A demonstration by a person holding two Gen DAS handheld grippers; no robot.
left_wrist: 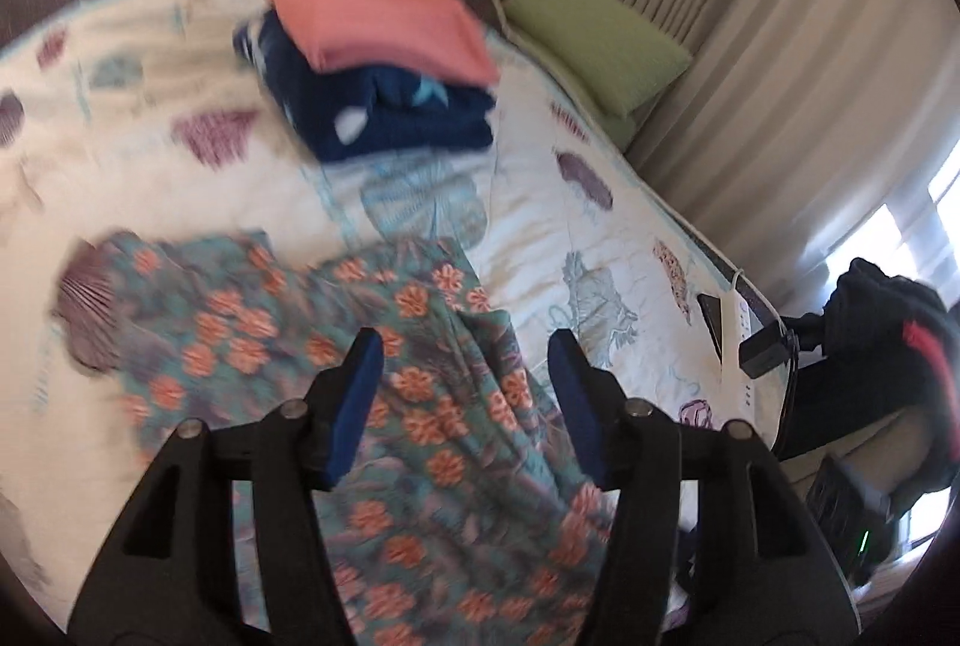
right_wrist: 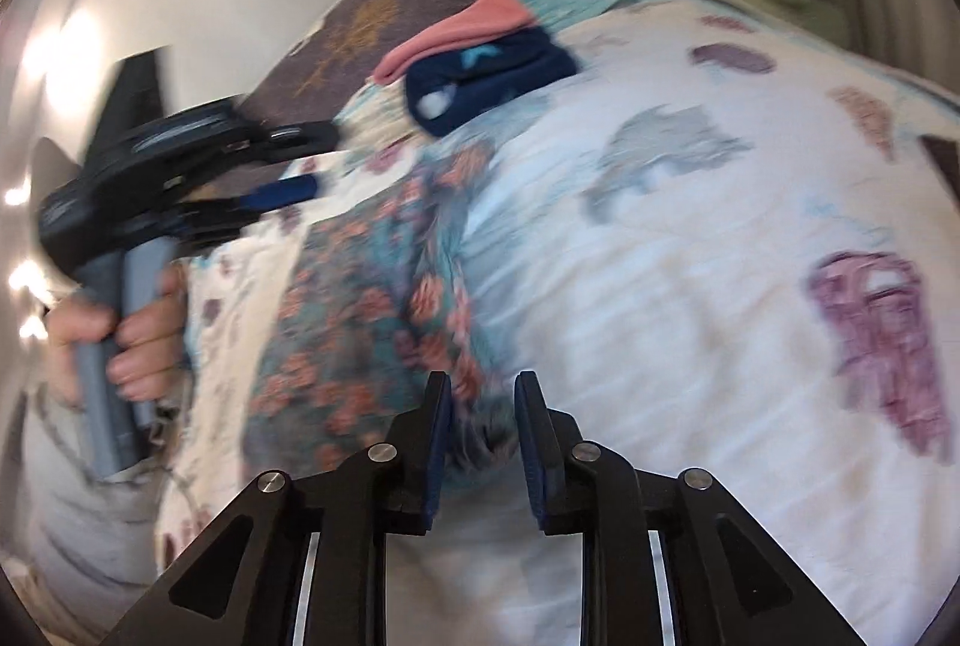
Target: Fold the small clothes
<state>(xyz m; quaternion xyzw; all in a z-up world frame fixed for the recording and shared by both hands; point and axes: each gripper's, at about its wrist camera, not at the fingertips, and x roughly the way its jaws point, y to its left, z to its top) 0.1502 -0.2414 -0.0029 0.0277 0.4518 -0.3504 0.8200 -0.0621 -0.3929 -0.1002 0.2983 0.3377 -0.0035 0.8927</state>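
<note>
Between the left claw's [left_wrist: 465, 346] spread fingers, floral garment [left_wrist: 420, 406].

A bed carries everything, covered by a white quilt [left_wrist: 252, 190] printed with purple and teal shells. A floral garment [left_wrist: 420, 406] lies spread on it at 6 o'clock in the left view. At 12 o'clock sits a folded navy piece [left_wrist: 384, 118] with a folded pink piece [left_wrist: 384, 25] stacked on top. Green pillows [left_wrist: 600, 40] lie at 2 o'clock.
</note>
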